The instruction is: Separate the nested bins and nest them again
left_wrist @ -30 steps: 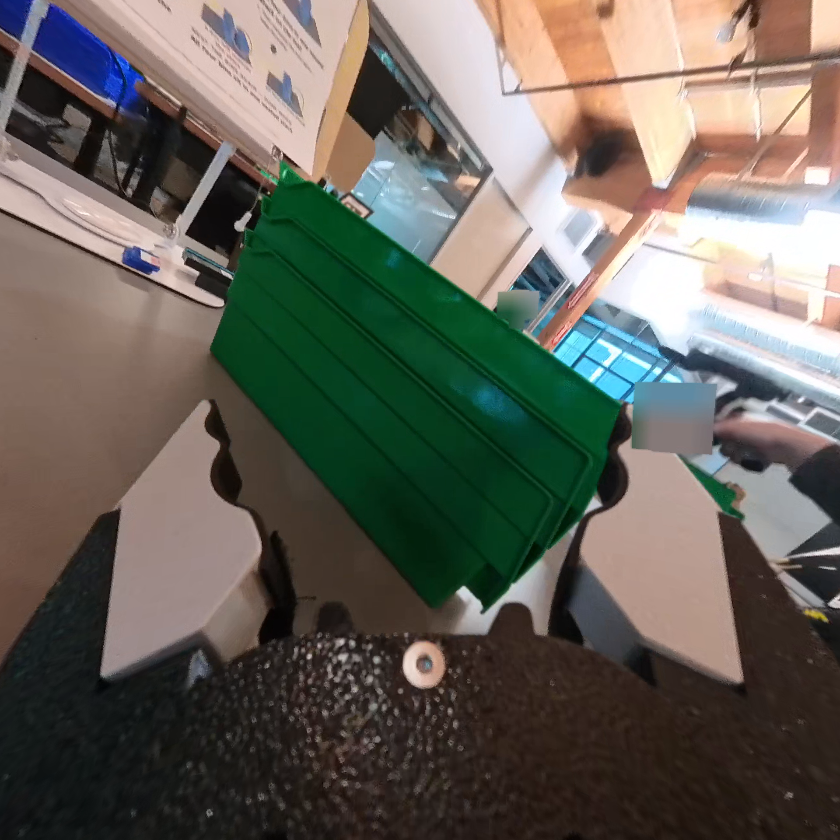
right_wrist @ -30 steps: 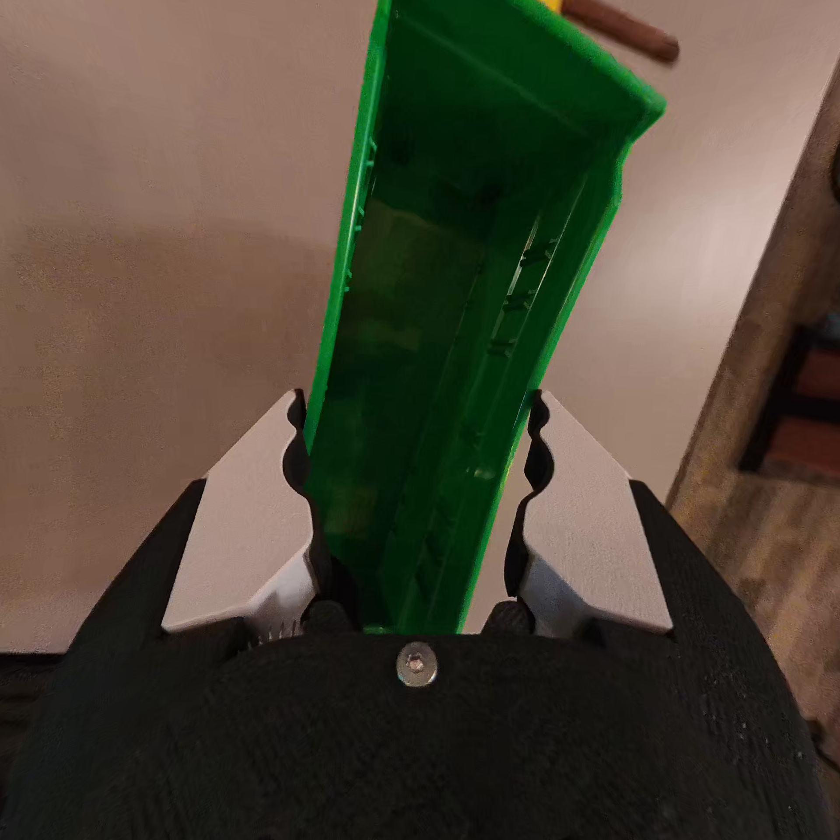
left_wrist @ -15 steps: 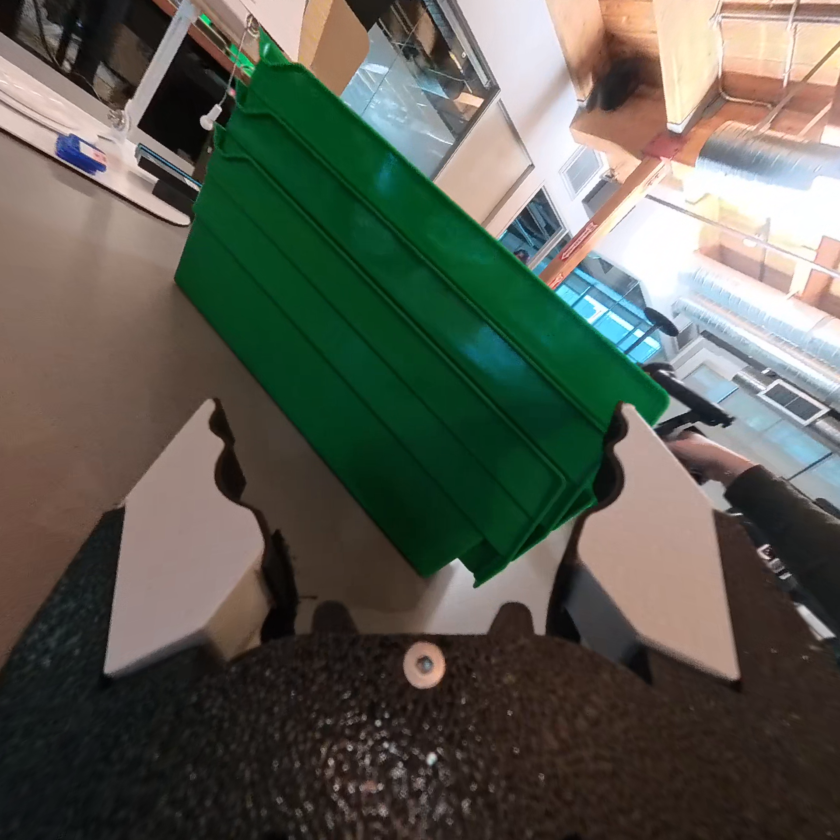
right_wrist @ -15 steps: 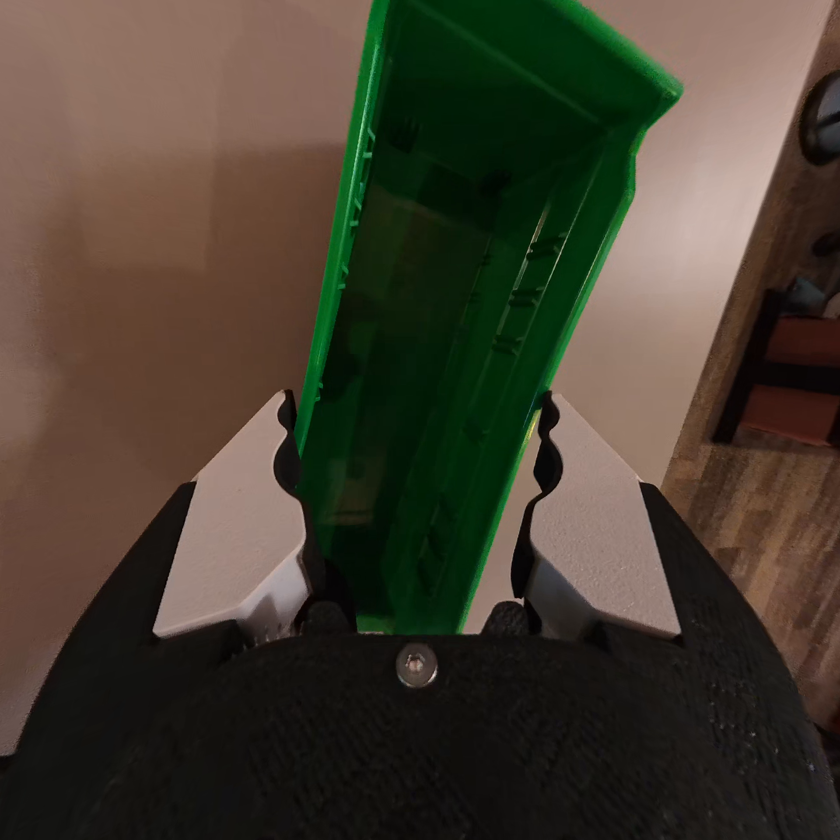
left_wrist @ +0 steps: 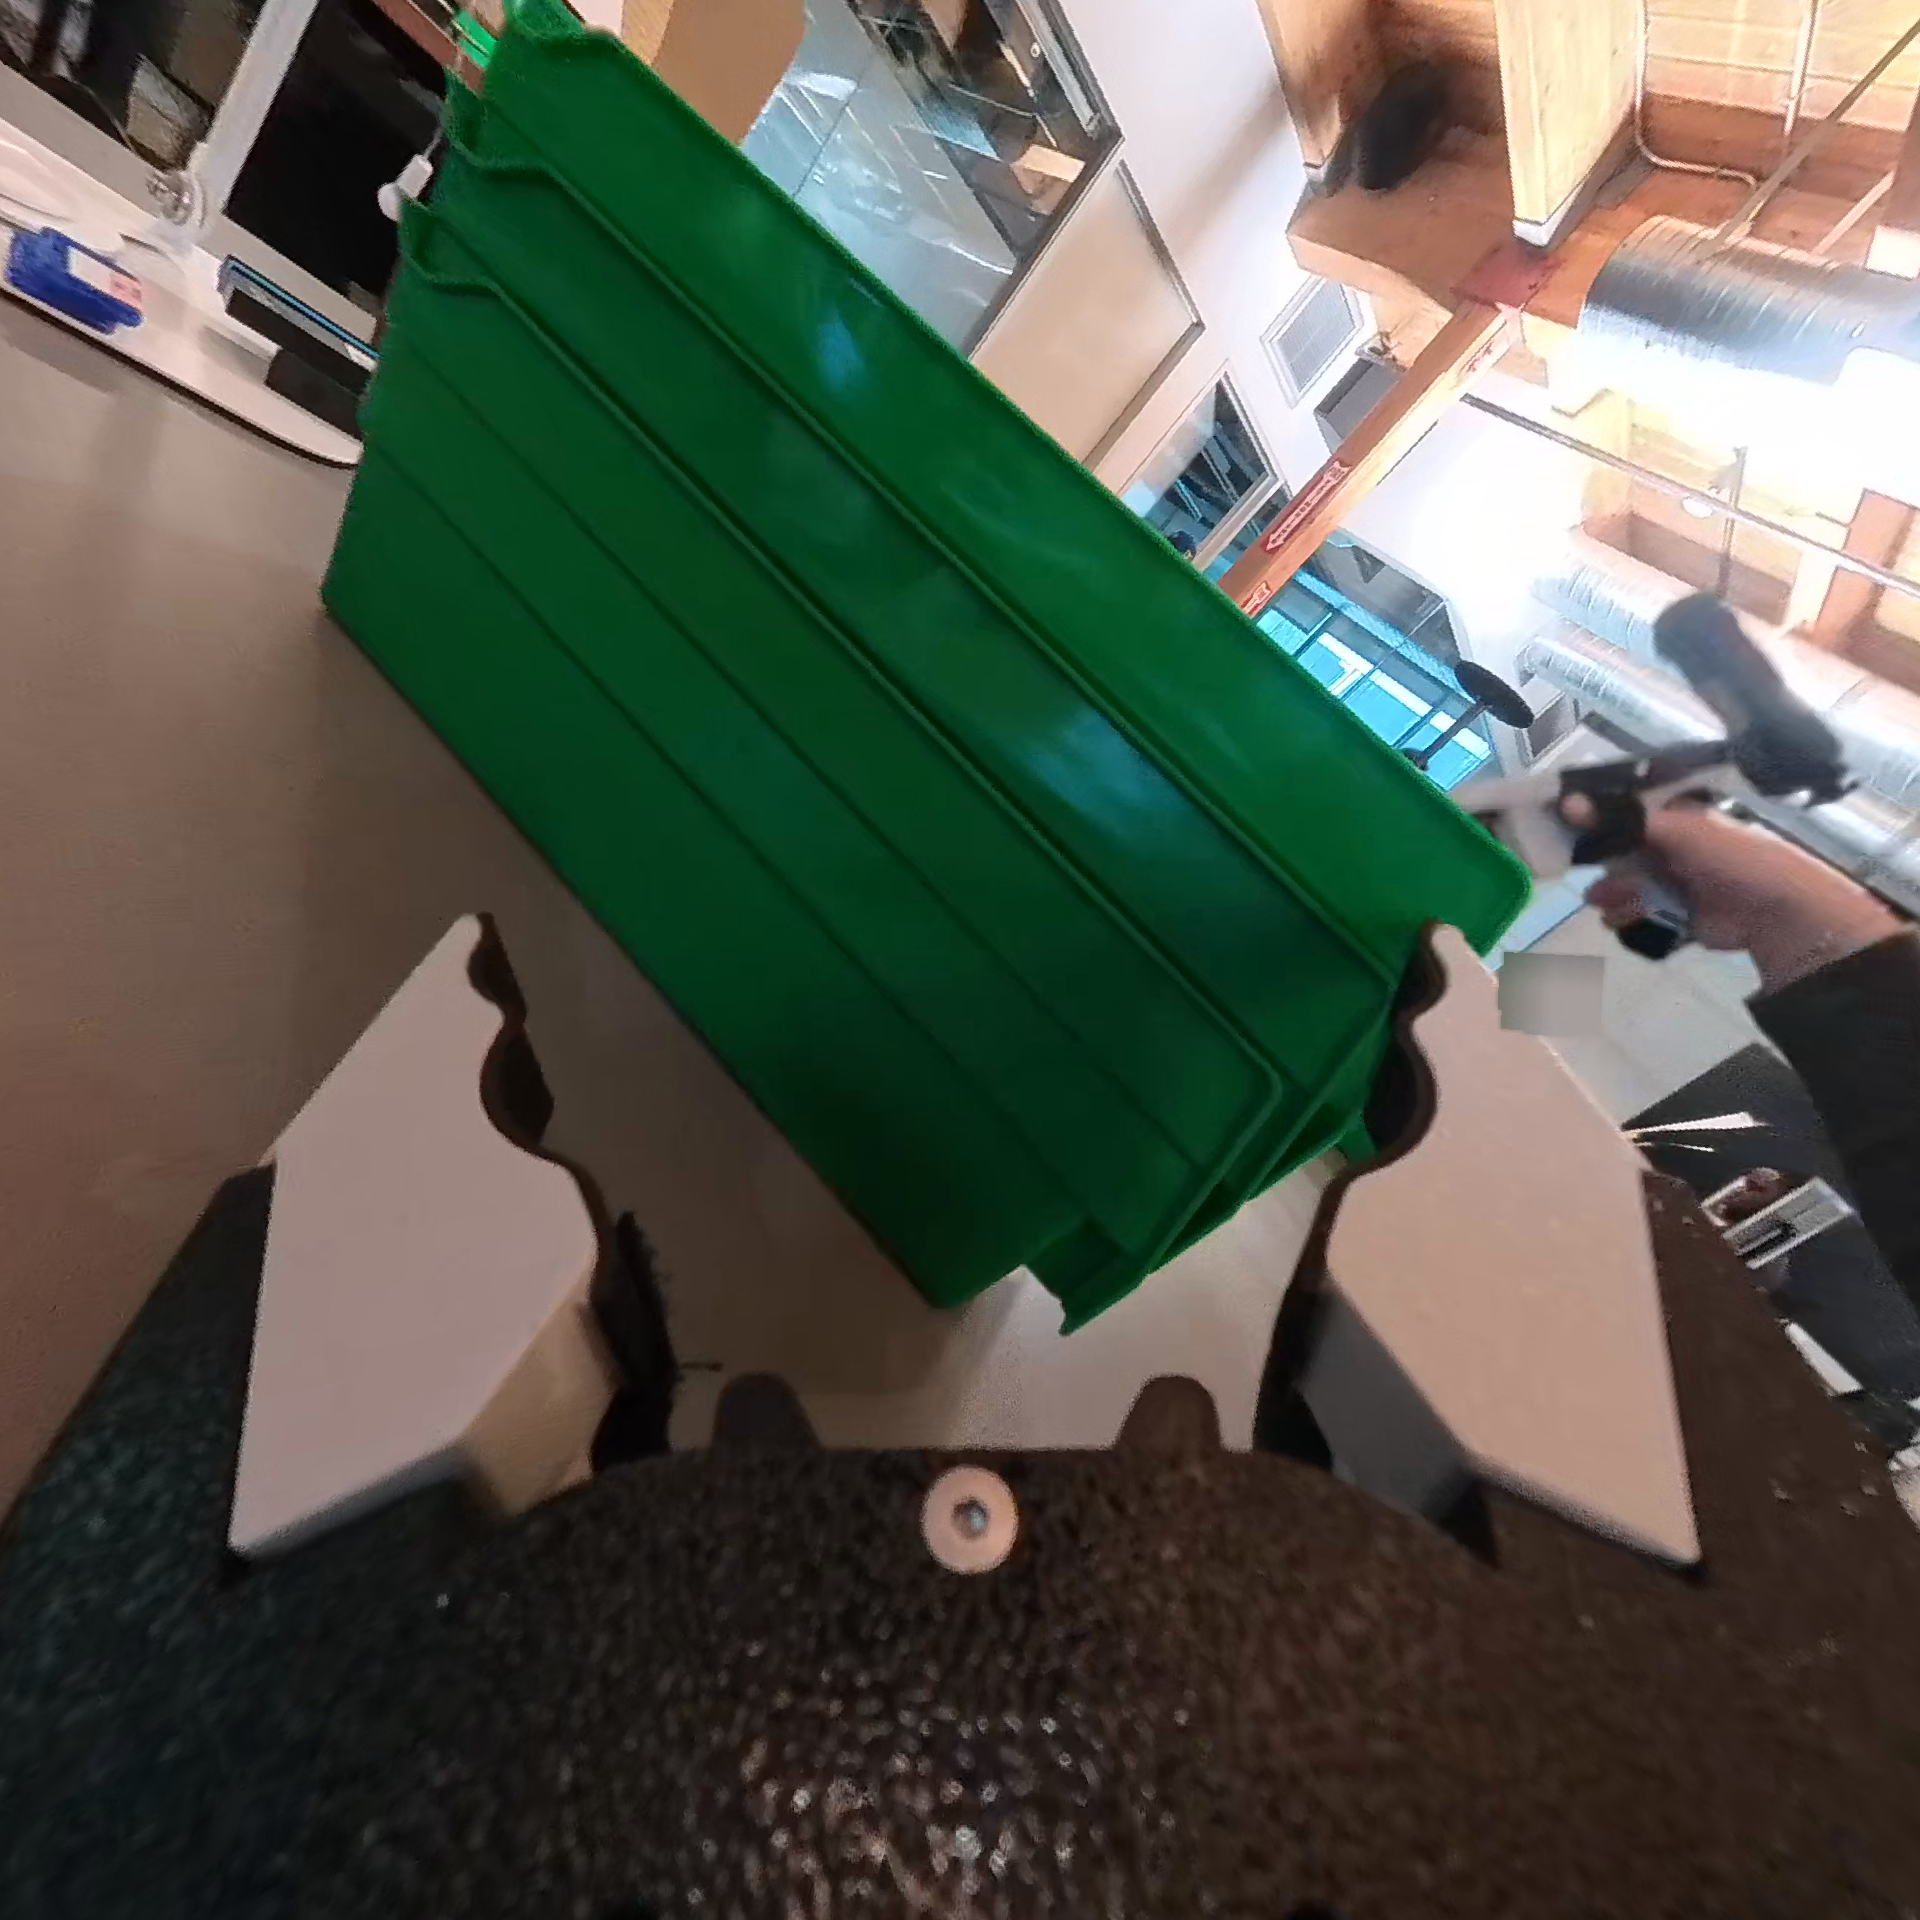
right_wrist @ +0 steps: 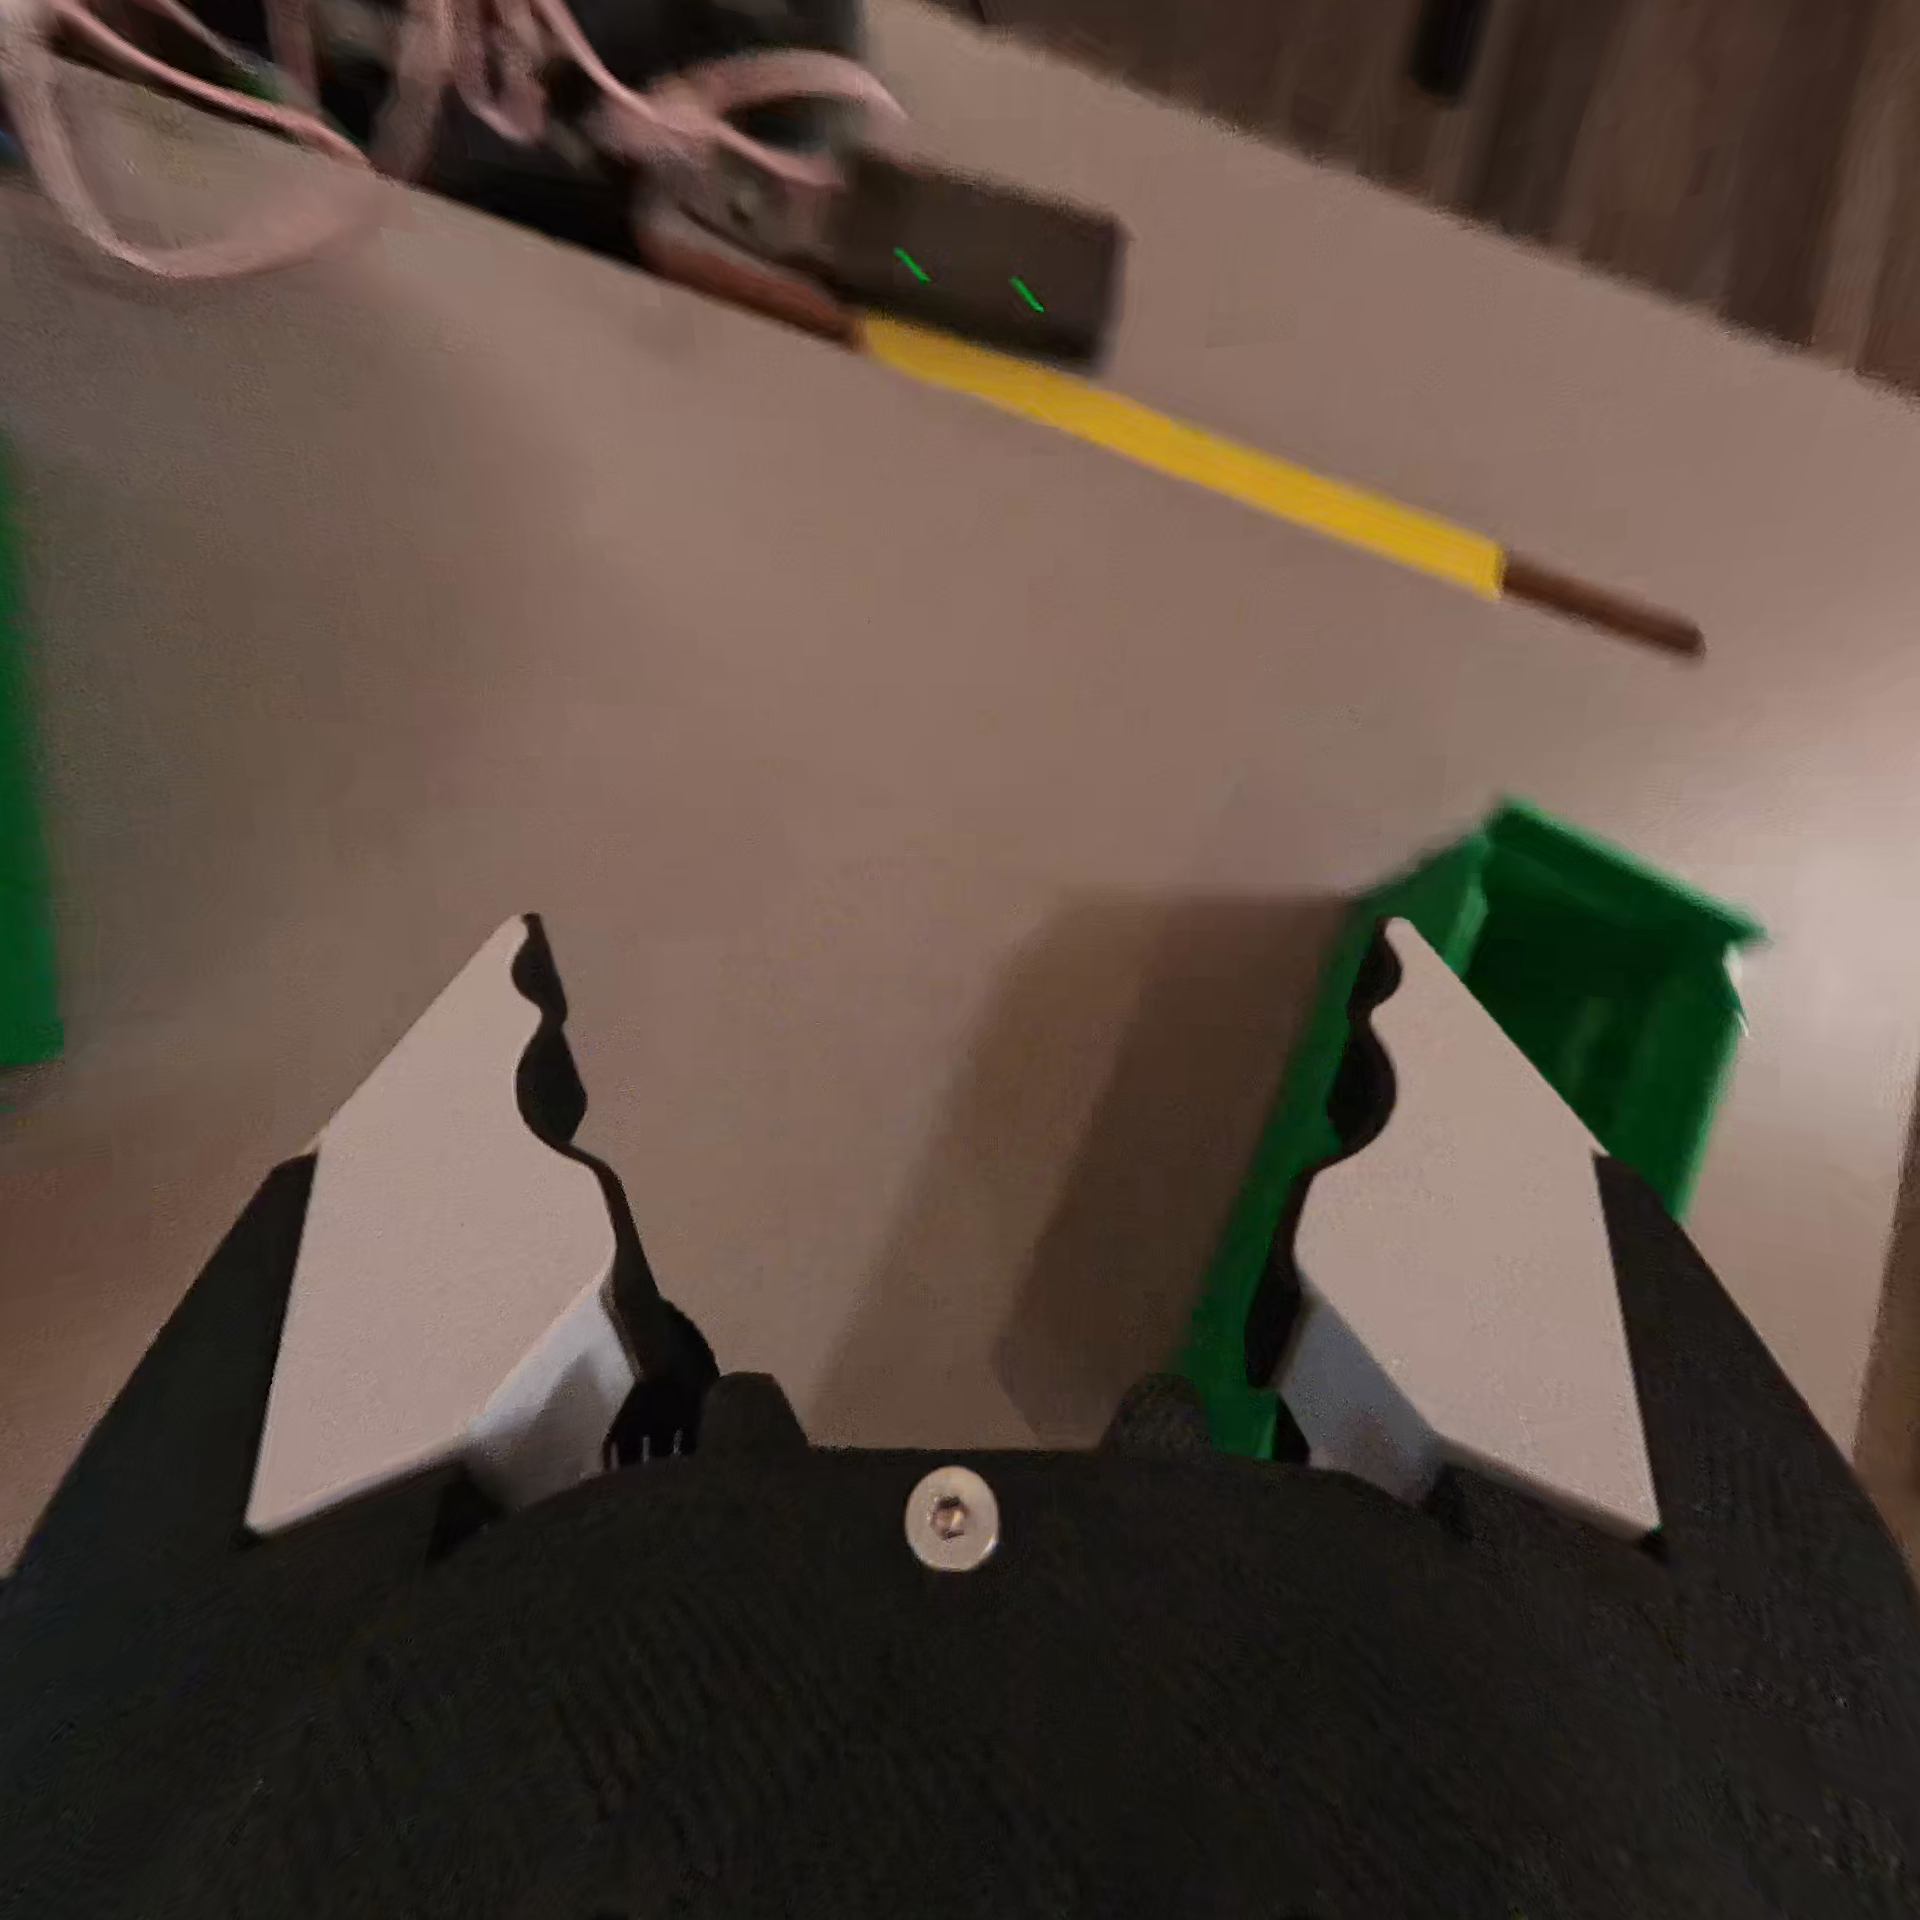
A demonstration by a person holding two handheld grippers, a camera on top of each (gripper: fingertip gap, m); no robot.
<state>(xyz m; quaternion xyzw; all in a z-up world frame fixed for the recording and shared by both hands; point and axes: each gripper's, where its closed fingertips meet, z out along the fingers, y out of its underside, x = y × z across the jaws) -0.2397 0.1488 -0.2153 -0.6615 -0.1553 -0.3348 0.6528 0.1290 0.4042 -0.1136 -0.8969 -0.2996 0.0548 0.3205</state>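
A stack of nested green bins (left_wrist: 831, 644) stands on the grey table (left_wrist: 156, 727) in the left wrist view. Its near end lies between the fingers of my left gripper (left_wrist: 956, 930), which is open. The right fingertip (left_wrist: 1455, 997) sits at the stack's upper rim corner. In the right wrist view my right gripper (right_wrist: 958, 923) is open and empty above the table. A single green bin (right_wrist: 1579, 1018) rests on the table just behind my right finger (right_wrist: 1455, 1195). A green strip (right_wrist: 21, 779) shows at the left edge.
A yellow and brown stick (right_wrist: 1174, 457) lies beyond the right gripper, by a black box (right_wrist: 977, 270) and cables (right_wrist: 156, 156). A white mat with a blue item (left_wrist: 62, 275) lies far left. A hand holds the other gripper (left_wrist: 1714, 862) at the right.
My right gripper has opened and let go of the single green bin, which now sits on the table to its right. The view has swung up and blurred. My left gripper stays open by the stack.
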